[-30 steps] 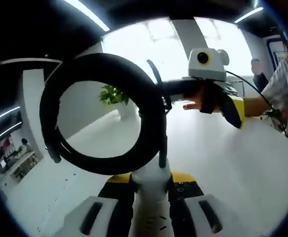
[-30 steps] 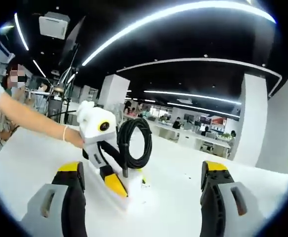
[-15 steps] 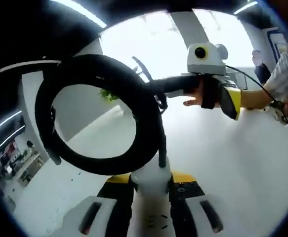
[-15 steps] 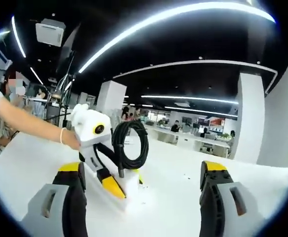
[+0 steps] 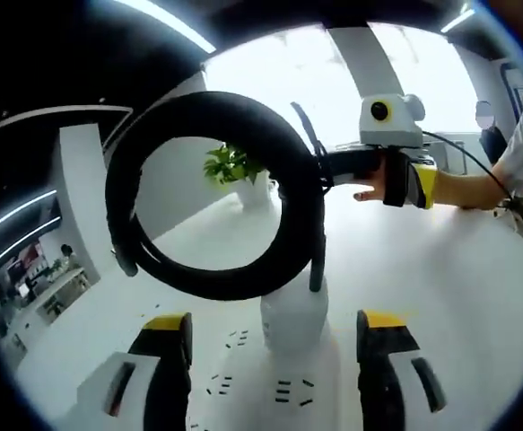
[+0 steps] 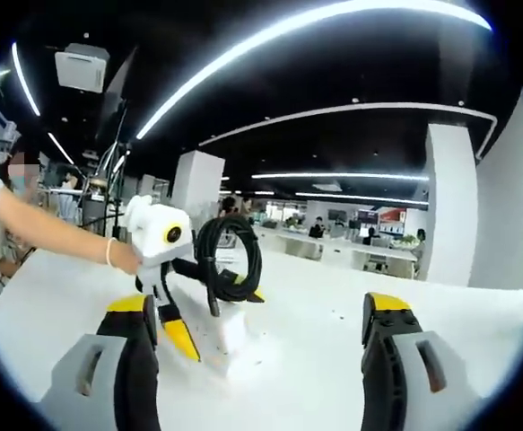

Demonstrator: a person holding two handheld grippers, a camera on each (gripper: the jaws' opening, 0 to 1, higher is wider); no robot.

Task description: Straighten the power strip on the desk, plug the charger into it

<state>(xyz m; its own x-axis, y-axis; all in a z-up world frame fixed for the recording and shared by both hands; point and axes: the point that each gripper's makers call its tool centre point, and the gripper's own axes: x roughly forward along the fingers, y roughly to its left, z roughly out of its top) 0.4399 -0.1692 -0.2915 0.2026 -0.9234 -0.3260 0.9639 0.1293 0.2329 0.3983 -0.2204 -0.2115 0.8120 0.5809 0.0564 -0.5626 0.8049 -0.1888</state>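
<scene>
Views face each other (sharing coiled cable point(image 5: 216, 197)).

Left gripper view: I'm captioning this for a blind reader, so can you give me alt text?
A white charger stands plugged into a white power strip, its black cable coil looping above it, between the open left gripper jaws. The right gripper, held by a hand, hovers over the white desk beyond.
</scene>
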